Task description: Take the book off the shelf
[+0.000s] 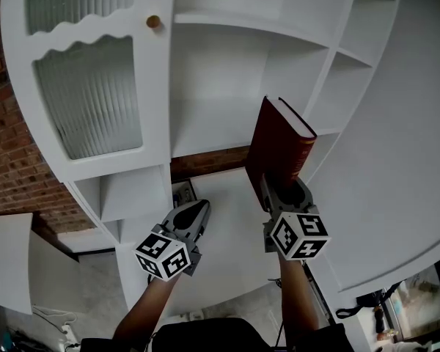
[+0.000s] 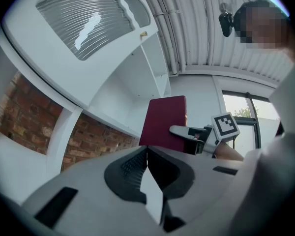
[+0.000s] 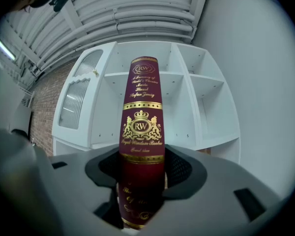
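The white shelf (image 1: 235, 86) fills most of the head view, and its open compartments stand empty. A brick wall (image 1: 7, 130) shows behind it at 9 o'clock. At 10 o'clock the shelf has a door (image 1: 88, 101) with ribbed glass.

The dark red book (image 1: 279, 141) is out of the shelf. It stands upright in the air in front of the middle compartments, at about 2 o'clock from the centre of the head view. In the right gripper view its spine (image 3: 141, 127) with gold print faces the camera.

The right tongs (image 1: 281, 191), at 4 o'clock, are closed on the lower end of the book, one jaw on each cover. The left tongs (image 1: 196, 210), at 7 o'clock, are to the left of the book and apart from it. In the left gripper view their jaws (image 2: 147, 166) are pressed together with nothing between them.

A small round knob (image 1: 153, 22) sits at the door's upper right corner, at 11 o'clock.
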Demonstrator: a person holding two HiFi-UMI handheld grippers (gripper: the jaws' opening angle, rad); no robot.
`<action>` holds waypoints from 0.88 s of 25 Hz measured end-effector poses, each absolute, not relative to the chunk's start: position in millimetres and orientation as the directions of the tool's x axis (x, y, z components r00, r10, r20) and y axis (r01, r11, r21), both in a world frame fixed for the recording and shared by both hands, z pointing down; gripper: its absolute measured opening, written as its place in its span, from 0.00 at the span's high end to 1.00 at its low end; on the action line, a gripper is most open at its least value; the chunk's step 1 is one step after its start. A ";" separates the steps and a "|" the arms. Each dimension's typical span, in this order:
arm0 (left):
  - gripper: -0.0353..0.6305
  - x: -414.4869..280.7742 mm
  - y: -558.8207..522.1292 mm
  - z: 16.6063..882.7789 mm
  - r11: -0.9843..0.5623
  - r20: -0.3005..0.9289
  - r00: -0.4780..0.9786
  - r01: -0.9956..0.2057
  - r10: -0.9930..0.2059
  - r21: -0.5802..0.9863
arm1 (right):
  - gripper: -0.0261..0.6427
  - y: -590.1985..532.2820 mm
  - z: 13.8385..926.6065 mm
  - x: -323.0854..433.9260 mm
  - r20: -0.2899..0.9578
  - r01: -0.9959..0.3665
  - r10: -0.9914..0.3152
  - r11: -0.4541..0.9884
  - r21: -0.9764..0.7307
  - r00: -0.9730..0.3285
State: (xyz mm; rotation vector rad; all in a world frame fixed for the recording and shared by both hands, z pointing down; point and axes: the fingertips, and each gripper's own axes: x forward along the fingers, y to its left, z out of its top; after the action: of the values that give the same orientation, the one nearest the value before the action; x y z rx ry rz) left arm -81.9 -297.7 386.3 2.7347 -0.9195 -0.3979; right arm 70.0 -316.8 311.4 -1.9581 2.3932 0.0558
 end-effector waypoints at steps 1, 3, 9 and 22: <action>0.92 -81.9 -297.1 385.5 -0.778 -0.185 0.766 -0.553 -0.616 0.299 | 0.61 -315.1 312.9 68.9 -0.057 -0.980 -0.978 0.200 -0.001 -0.200; 0.92 -81.7 -296.4 384.6 -0.778 -0.191 0.765 -0.551 -0.616 0.301 | 0.61 -312.1 315.5 67.9 -0.052 -0.979 -0.978 0.203 0.002 -0.203; 0.92 -71.7 -293.9 383.1 -0.780 -0.194 0.766 -0.545 -0.613 0.309 | 0.62 -307.8 332.2 66.3 -0.011 -0.977 -0.977 0.215 -0.005 -0.214; 0.92 -27.9 -260.3 383.6 -0.766 -0.179 0.756 -0.565 -0.630 0.308 | 0.62 -280.5 356.9 91.1 0.019 -0.960 -0.962 0.270 -0.069 -0.272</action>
State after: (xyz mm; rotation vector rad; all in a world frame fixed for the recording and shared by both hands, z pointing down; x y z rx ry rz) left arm -27.9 -260.3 383.6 2.7194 -0.9399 -0.4014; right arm 91.1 -280.5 356.9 -1.8795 2.4822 -0.1040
